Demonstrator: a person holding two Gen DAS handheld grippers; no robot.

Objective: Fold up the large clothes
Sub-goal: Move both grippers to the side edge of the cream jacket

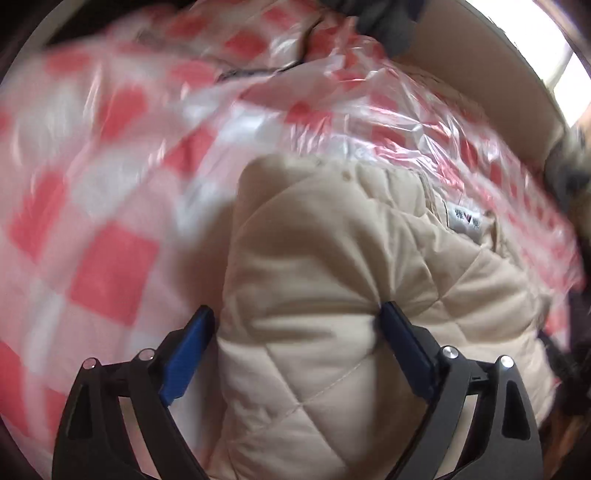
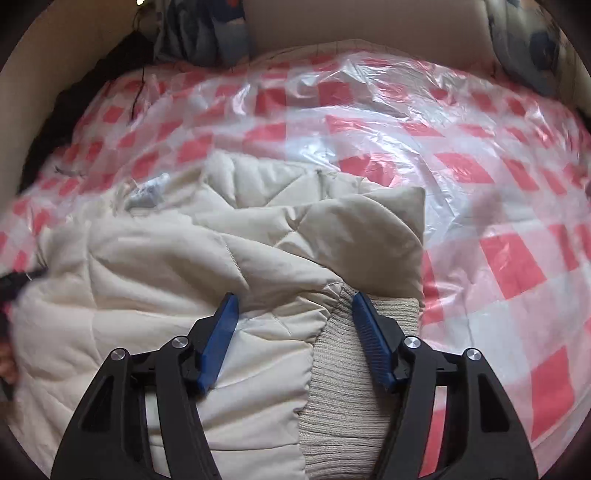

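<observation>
A cream quilted jacket (image 1: 332, 258) lies bunched on a bed covered with a red-and-white checked plastic sheet (image 1: 110, 184). My left gripper (image 1: 295, 317) straddles a puffy fold of it with the jaws wide apart. The right pad touches the fabric and the left pad stands at the fold's edge. A white label (image 1: 467, 218) shows near the collar. In the right wrist view the jacket (image 2: 166, 258) fills the lower left. My right gripper (image 2: 291, 299) is open over its ribbed knit cuff (image 2: 340, 369), with neither pad pressing on it.
The checked sheet (image 2: 406, 147) stretches far and right of the jacket. Dark clothes (image 2: 207, 33) are heaped at the far edge against a beige padded board (image 2: 351, 26). More bundled cloth (image 2: 524, 48) sits at the far right corner.
</observation>
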